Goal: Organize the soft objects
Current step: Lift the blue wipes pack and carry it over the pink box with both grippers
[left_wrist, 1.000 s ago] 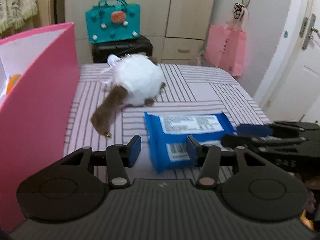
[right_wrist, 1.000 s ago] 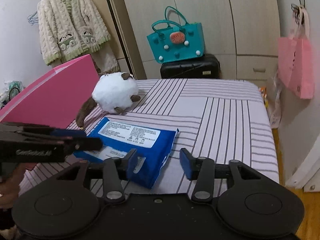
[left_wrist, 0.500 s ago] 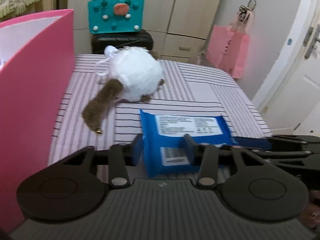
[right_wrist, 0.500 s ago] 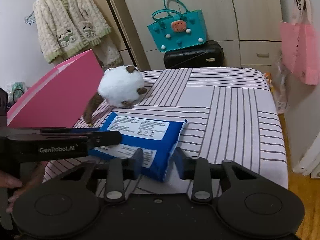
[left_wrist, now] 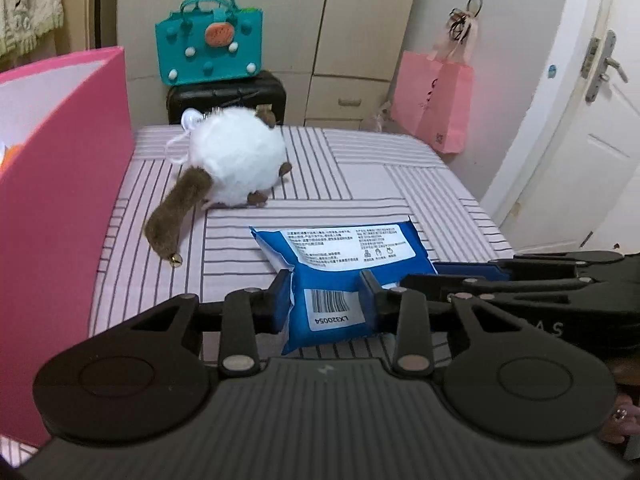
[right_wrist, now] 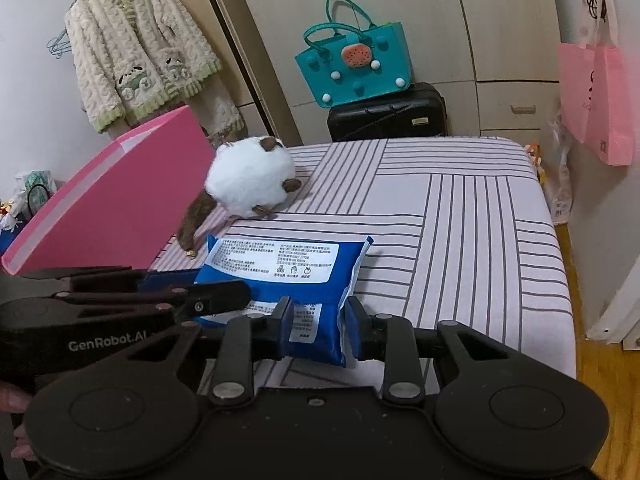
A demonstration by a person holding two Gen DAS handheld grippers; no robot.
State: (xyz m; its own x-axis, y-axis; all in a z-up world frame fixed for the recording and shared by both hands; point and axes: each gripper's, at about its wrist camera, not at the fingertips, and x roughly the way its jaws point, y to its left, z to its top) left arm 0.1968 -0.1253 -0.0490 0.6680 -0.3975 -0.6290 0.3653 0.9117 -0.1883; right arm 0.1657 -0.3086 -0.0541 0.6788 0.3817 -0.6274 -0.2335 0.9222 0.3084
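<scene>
Tongs, left (left_wrist: 325,294) and right (right_wrist: 319,322), each clench a near end of the blue pack (left_wrist: 347,264) on the striped bed (right_wrist: 460,216), apparently to carry it into the pink box (left_wrist: 64,200) alongside.

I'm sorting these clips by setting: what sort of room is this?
Most likely a bedroom: a bed with a striped sheet, built-in wardrobes behind it, and a fluffy cardigan on a hanger.

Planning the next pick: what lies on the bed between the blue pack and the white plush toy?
Nothing: in the left wrist view only bare striped sheet separates the blue pack from the white plush toy; its brown tail lies off to the left.
</scene>
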